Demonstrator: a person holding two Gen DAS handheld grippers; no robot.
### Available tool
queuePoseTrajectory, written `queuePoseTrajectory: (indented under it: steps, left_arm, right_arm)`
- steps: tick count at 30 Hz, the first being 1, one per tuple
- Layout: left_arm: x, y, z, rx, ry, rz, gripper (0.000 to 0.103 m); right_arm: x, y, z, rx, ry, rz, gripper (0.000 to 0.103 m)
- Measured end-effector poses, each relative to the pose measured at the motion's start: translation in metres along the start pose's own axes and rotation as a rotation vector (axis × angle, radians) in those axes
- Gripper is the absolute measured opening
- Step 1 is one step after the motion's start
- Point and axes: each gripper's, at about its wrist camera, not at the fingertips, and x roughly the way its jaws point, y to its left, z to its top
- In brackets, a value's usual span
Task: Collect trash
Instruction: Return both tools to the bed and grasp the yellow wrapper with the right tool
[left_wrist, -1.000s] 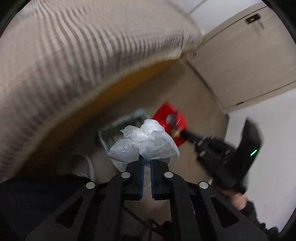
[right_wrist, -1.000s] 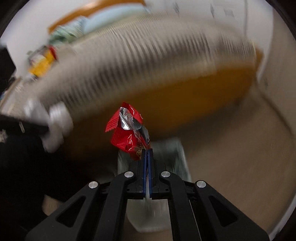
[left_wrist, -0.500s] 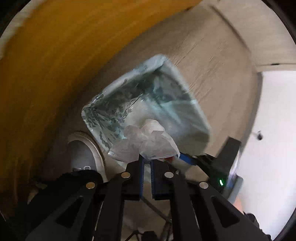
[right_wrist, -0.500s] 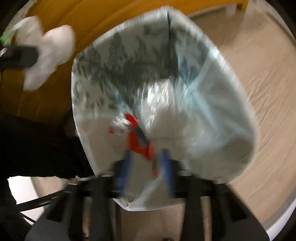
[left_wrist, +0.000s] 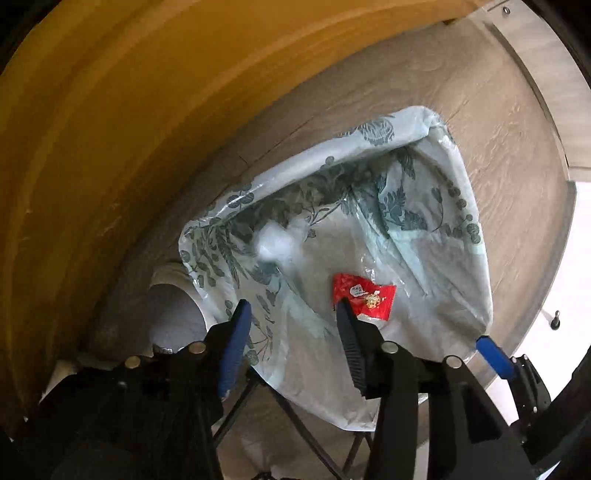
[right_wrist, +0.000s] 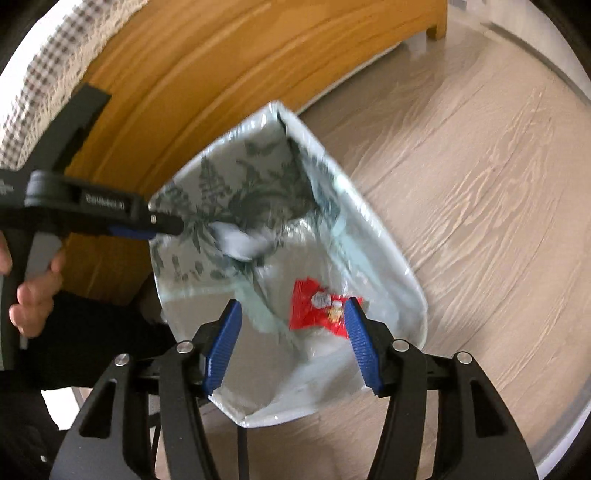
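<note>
A trash bag (left_wrist: 436, 206) (right_wrist: 258, 162) printed with green leaves stands wide on the floor, and both grippers point down into its mouth. My left gripper (left_wrist: 293, 314) has its jaws opening with nothing between them; the white crumpled plastic wad (left_wrist: 279, 240) (right_wrist: 240, 242) is blurred and loose inside the bag below it. My right gripper (right_wrist: 293, 312) also has its jaws opening and holds nothing; the red snack wrapper (right_wrist: 317, 306) (left_wrist: 364, 295) lies on the bag's bottom. The left gripper (right_wrist: 162, 225) shows from the side in the right wrist view.
An orange wooden bed frame (left_wrist: 129, 122) (right_wrist: 221, 59) curves along the bag's far side, with checked bedding (right_wrist: 40, 85) above it. A person's grey shoe (left_wrist: 173, 314) stands beside the bag. Pale wood flooring (right_wrist: 480, 184) spreads to the right.
Both grippers came down over the bag and went from shut to open. The white wad left the left jaws and the red wrapper left the right jaws; both now lie in the bag.
</note>
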Motion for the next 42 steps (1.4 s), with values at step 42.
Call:
queuePoseTrajectory:
  steps: [42]
  left_arm:
    - [-0.366, 0.185, -0.148, -0.051, -0.989, 0.139, 0.084]
  right_arm:
    - [-0.211, 0.261, 0.108, -0.456, -0.506, -0.126, 0.073]
